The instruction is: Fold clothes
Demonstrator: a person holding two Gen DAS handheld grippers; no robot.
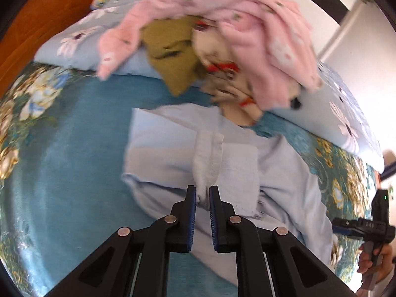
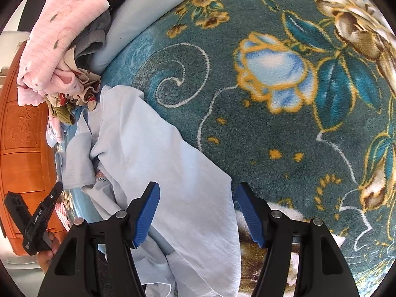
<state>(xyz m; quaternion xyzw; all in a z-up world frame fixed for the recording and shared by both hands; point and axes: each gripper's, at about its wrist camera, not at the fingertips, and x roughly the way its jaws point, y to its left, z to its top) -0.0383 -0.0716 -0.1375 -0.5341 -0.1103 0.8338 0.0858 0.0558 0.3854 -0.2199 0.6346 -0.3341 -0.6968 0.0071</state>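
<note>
A light blue shirt [image 1: 173,153] lies spread on a teal floral blanket [image 1: 61,148]. My left gripper [image 1: 203,194] is shut on a bunched fold of the shirt, which rises between the blue pads [image 1: 192,212]. My right gripper [image 2: 195,193] is open over the shirt's edge [image 2: 173,173], with nothing between its fingers [image 2: 146,212]. The right gripper also shows in the left wrist view [image 1: 371,225] at the far right. The left gripper shows in the right wrist view [image 2: 37,220] at the lower left.
A heap of clothes lies on a pale blue floral pillow [image 1: 74,39] at the head: a pink garment [image 1: 259,32], an olive one [image 1: 173,49] and a cream printed one [image 1: 222,74]. An orange wooden headboard [image 2: 22,136] stands behind. A white wall [image 1: 358,49] is at right.
</note>
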